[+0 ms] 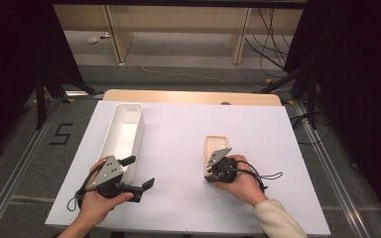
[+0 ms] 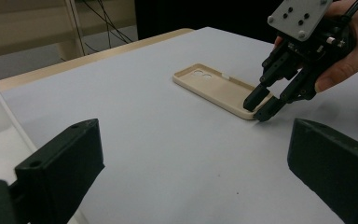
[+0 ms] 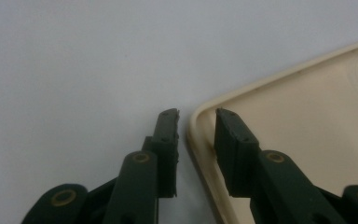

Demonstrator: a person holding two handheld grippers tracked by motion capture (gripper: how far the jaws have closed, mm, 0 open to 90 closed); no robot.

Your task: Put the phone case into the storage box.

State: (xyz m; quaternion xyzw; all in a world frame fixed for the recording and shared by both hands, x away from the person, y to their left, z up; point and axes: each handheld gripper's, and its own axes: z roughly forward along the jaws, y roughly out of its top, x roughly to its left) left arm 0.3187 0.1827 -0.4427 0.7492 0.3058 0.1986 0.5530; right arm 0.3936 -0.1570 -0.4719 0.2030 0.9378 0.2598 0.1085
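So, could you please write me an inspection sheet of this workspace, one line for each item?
Surface: white table top, flat, with a wooden edge at the far side.
Job's things: beige phone case lying open side up; long white bin at the left.
Clutter: nothing seen on the table.
Grippers: right gripper has one jaw outside and one inside the case's corner rim, a small gap on each side; left gripper is open, holding nothing, beside the bin.
Cables: a black cable trails from the right gripper; more cables on the floor behind.
Surroundings: grey floor with a "5" mark, wooden shelf legs, dark curtains.
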